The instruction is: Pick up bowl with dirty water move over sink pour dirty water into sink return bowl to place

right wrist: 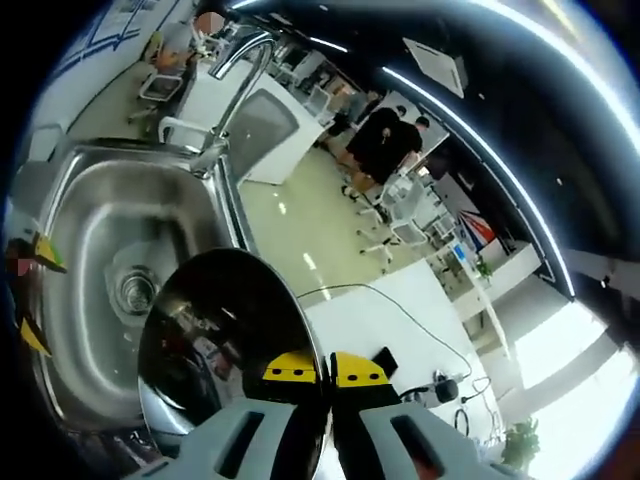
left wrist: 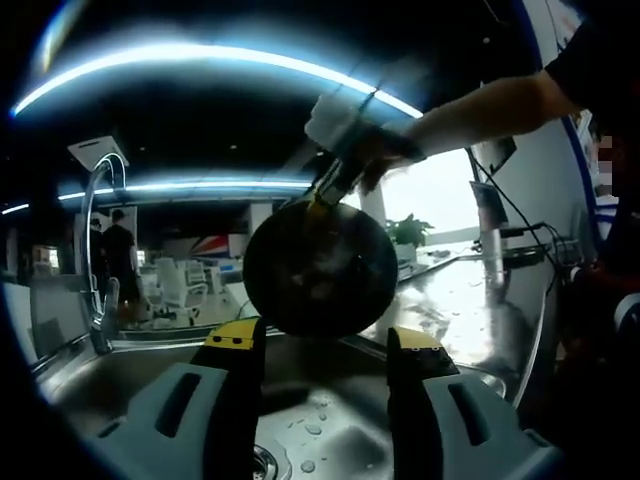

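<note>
Over the sink basin (right wrist: pixel 85 215) is where the bowl (right wrist: pixel 225 345) hangs right now, tipped hard on its side, mouth facing the drain (right wrist: pixel 135 290). The right gripper (right wrist: pixel 316 372) is pinched tight on its rim and carries it. The left gripper (left wrist: pixel 322 345) just sits wide apart below, gripping nothing, with the bowl (left wrist: pixel 320 268) straight ahead past its tips.

Bowl (right wrist: pixel 225 345) — glossy, mirror-like metal; sink (right wrist: pixel 95 235) brushed steel (wet, beaded); jaws matt plastic.
</note>
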Demonstrator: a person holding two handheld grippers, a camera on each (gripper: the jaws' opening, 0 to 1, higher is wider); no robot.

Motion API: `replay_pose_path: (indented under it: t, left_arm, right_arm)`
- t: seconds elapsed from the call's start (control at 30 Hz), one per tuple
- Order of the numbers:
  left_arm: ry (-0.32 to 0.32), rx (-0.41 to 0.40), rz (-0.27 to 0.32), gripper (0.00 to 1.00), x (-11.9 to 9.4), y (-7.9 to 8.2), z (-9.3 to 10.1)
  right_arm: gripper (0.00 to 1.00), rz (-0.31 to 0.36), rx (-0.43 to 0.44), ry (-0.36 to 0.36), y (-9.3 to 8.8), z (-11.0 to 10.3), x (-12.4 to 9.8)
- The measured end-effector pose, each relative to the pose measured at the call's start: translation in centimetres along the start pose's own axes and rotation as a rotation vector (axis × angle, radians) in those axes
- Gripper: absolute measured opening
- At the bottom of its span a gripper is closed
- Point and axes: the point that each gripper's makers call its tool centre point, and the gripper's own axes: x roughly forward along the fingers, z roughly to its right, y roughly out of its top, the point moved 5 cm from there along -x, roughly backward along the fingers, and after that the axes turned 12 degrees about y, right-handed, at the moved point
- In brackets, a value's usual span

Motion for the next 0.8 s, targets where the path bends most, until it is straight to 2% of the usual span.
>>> replay_pose_path:
  t: [0.3,0.5,0.8]
  left_arm:
    - [-0.003,0.002,-0.002,0.47,0.0,0.0,0.1]
    - [-0.005,0.003,-0.002,0.47,0.0,0.0,0.2]
    - [-0.009,0.005,-0.002,0.47,0.0,0.0,0.2]
  right_arm:
    - [0.0,0.013,-0.022,-0.014,0.4,-0.5,-0.4]
    - [0.0,0.006,-0.102,-0.036,0.7,-0.5,-0.2]
    - [0.0,0.022,-0.116,-0.047,1.4,-0.4,-0.1]
